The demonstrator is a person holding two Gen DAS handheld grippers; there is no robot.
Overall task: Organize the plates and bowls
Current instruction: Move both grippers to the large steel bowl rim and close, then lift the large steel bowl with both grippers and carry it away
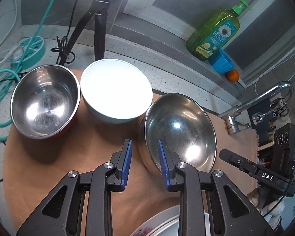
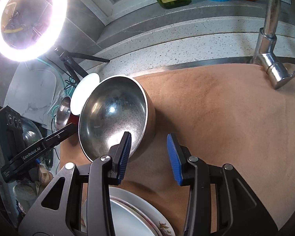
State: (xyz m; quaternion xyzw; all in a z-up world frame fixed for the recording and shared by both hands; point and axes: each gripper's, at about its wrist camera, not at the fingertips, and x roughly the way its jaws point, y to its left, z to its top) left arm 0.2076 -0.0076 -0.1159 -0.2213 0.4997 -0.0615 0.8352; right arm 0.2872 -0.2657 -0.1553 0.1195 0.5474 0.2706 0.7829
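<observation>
So the brown cloth [image 2: 216,118] is covering the work area and its whole right side is sitting bare, plenty of room there, running up to the speckled counter edge [image 2: 186,45] at the back and the chrome faucet [image 2: 271,39] at the far right corner. The left gripper [image 1: 144,157] is hanging released with nothing between its blue pads, straddling the near-left rim of the steel bowl [image 1: 179,131] without pressing on it. The right gripper [image 2: 150,151] is also spread and holding nothing; its left finger is overlapping that same bowl's near rim, the right finger over bare cloth. Behind it, the white bowl [image 1: 116,88] is sitting just beside a red-sided steel bowl [image 1: 45,102], rims nearly touching, so that back-left corner is tight. Plates [image 2: 131,216] are stacked at the near edge, under both grippers. Crowding the left: a black tripod [image 1: 96,25], teal cable [image 1: 2,90] and a power strip [image 1: 31,49]. On the back ledge a green dish soap bottle [image 1: 214,33], blue cup [image 1: 223,63] and an orange [image 1: 233,75] are lined up, well apart from the bowls.
</observation>
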